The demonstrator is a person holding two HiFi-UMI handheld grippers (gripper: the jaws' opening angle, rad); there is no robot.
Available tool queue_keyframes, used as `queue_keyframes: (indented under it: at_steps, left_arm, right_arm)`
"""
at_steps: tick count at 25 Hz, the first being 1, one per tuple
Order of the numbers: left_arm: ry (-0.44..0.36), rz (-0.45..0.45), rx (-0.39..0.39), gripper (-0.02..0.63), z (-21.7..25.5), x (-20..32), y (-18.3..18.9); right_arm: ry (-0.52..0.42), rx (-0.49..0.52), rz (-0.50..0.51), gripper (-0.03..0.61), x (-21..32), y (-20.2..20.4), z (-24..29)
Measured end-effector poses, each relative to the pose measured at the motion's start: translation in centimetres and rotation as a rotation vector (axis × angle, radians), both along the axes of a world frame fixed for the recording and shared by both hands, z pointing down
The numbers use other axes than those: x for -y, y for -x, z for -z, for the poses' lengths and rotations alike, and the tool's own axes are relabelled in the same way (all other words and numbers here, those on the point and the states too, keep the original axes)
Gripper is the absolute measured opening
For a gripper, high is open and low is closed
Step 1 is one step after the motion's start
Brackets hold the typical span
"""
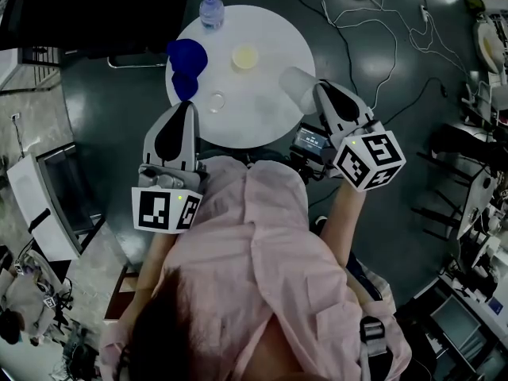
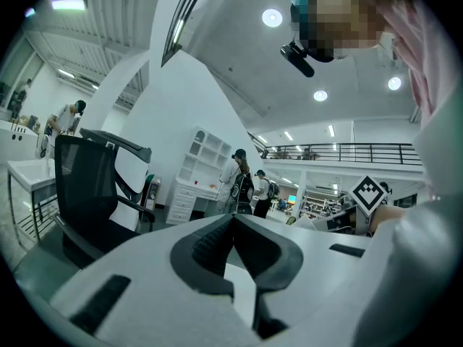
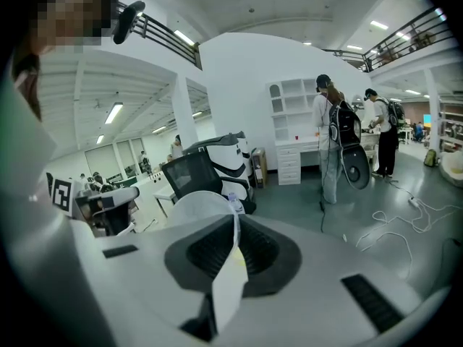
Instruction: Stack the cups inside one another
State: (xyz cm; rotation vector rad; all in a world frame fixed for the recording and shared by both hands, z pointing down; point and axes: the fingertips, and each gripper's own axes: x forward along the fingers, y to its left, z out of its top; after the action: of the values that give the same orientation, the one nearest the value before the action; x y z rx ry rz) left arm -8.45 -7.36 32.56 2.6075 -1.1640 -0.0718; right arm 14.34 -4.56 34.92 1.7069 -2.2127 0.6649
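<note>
While in right tool (image 3: 233, 221) — cup (image 1: 295, 86), translucent

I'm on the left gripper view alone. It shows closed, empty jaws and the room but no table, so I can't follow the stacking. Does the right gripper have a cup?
Observer: Yes. The right gripper is shut on the wall of a white cup, which the head view shows at the table's right edge.
Operator: What stands on the table?
Observer: A yellow cup and a clear cup stand apart, nothing nested in either. There is a blue cup on the left, and I cannot tell whether that blue shape is one cup or two.
Operator: Where is my gripper?
Observer: In the head view the left gripper points at the blue cup from the table's near edge.
</note>
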Motion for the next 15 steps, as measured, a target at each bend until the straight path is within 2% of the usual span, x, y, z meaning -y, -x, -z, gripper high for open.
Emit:
queue_keyframes:
  at_steps: [15]
  left_arm:
    - [-0.008, 0.018, 0.018, 0.018, 0.0, 0.1, 0.2]
  right_arm:
    - [0.044, 0.009, 0.077, 0.037, 1.6, 2.0, -2.1]
